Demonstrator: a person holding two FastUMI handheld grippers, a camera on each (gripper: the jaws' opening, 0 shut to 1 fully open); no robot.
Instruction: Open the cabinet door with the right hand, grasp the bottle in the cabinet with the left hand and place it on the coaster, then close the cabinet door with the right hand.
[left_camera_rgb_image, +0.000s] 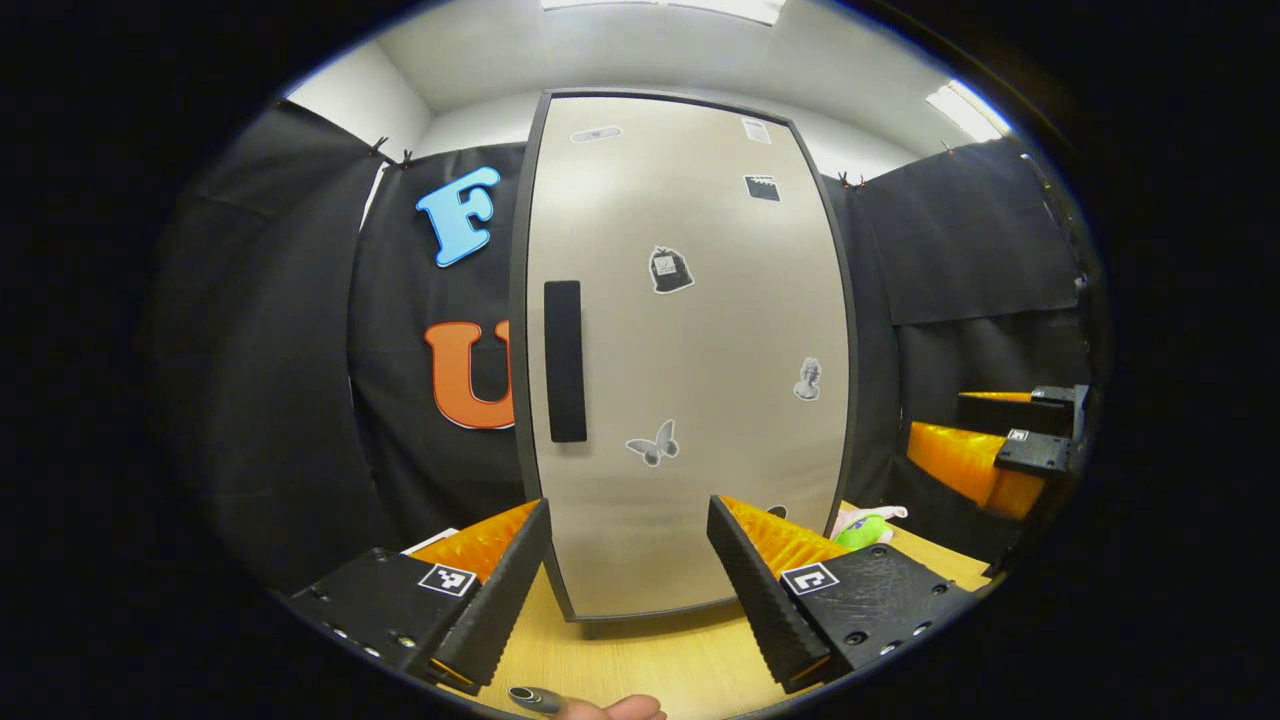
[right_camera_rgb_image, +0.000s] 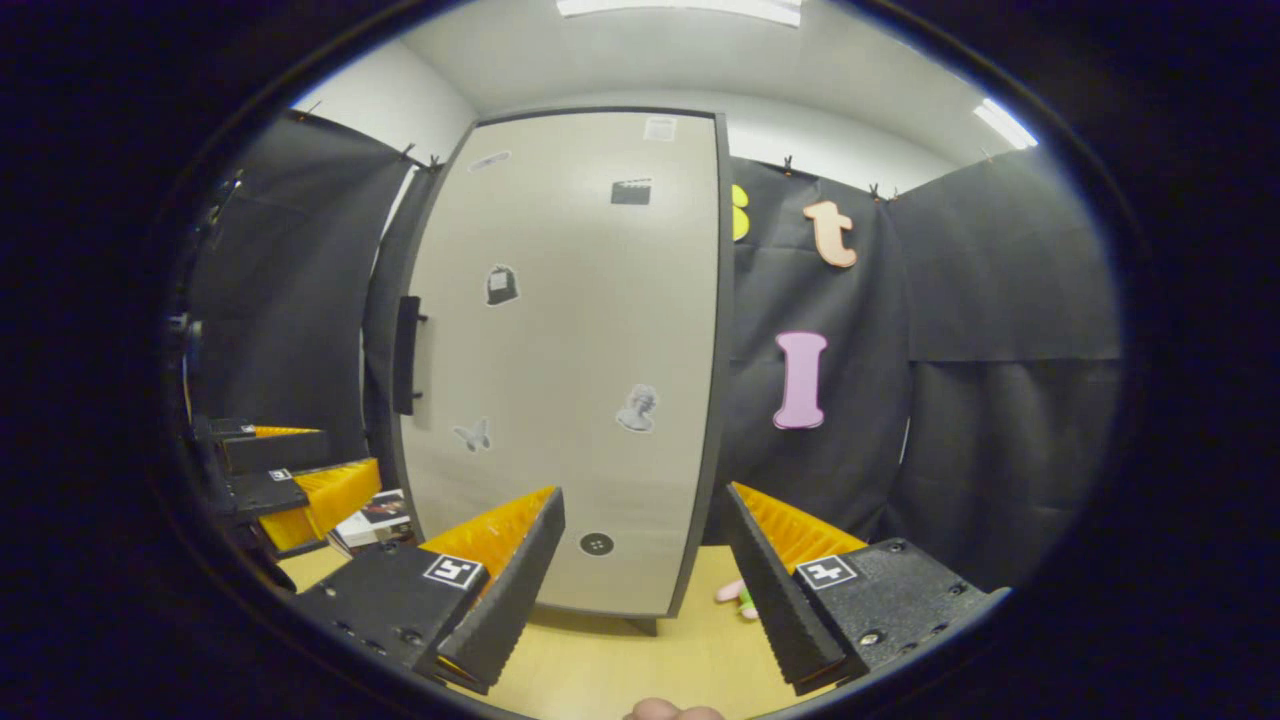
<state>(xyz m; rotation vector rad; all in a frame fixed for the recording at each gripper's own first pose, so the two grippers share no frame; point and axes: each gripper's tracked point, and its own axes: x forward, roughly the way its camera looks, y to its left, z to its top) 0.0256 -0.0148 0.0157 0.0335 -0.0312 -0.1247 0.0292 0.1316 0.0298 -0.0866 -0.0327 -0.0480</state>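
In the left gripper view, the tall beige cabinet door with a dark grey frame stands in the middle of the frame, and it is closed. A black vertical bar handle sits at the left side of the door, and several small grey stickers are spread over the door surface. The bottle of the task cannot be seen, as the closed door covers the inside of the cabinet. The left claw shows at the bottom of the frame with its two black and orange fingers wide apart, holding nothing, above the light wooden desk. At the right edge of the frame the right claw is seen farther off, near the right side of the cabinet. A small green and pink object lies on the desk at the lower right of the door.

In the right gripper view, the same door is in the center left, with its handle at the left edge of it. The right claw at the bottom has its fingers apart and empty. The left claw appears at the lower left of the frame, beside a small printed card on the desk.
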